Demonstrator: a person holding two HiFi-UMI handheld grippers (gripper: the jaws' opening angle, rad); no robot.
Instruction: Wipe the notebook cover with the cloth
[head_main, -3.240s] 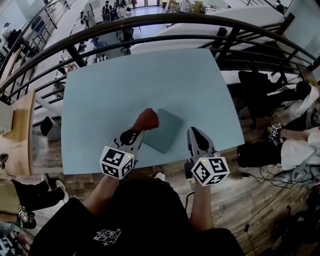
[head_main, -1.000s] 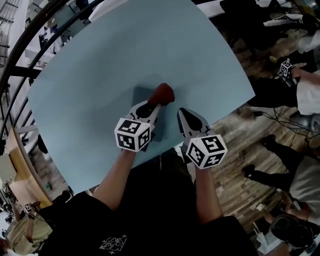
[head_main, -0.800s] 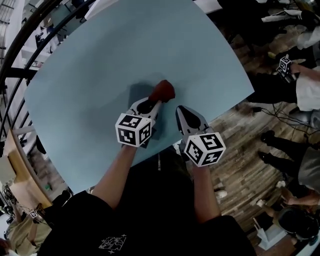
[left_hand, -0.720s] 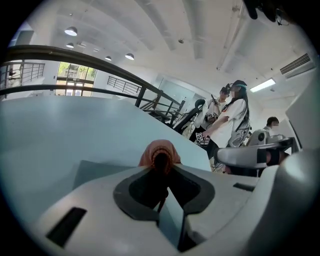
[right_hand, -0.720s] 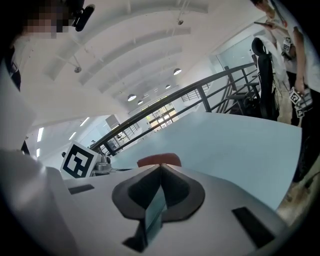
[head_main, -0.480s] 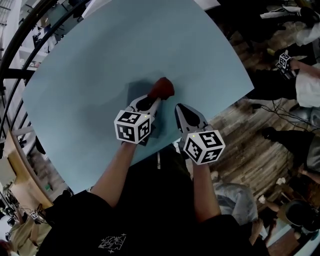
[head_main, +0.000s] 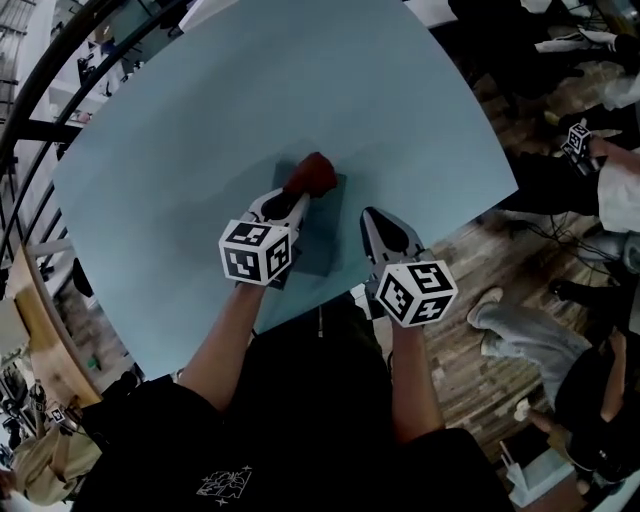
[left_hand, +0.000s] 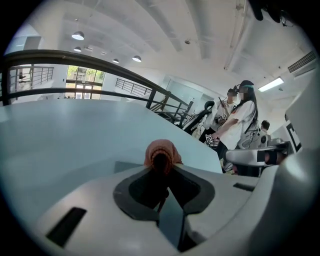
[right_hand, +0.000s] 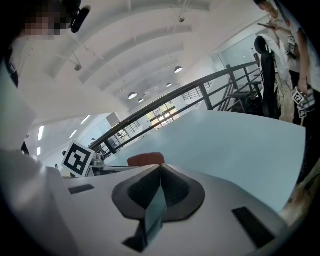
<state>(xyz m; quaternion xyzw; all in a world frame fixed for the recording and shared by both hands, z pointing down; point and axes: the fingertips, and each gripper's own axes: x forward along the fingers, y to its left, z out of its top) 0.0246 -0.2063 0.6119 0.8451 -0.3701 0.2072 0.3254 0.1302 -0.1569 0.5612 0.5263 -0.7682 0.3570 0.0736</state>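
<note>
The L gripper is being held w/ its jaws pinched on the cloth. In the left gripper view the red-brown cloth is being squeezed at the very tips of the L gripper, and a bunch of it is sticking out in front. The cloth is being pressed on the notebook, near the far edge of its cover. The notebook, dark teal, is lying flat on the table, close to the near edge. Its left part is being covered by the L gripper and the marker cube.

The R gripper is being held w/ its jaws pressed together. Nothing is being gripped between them, as is seen in the right gripper view, R gripper. It is being kept just beside the right edge of the notebook, over the bare table. Whether it is touching the top cannot be told. In the same view the cloth is showing just left of the jaw tips, w/ the marker cube further left.

The table is pale blue. Beyond it a dark railing is curving, and a wood floor is showing on the right.
</note>
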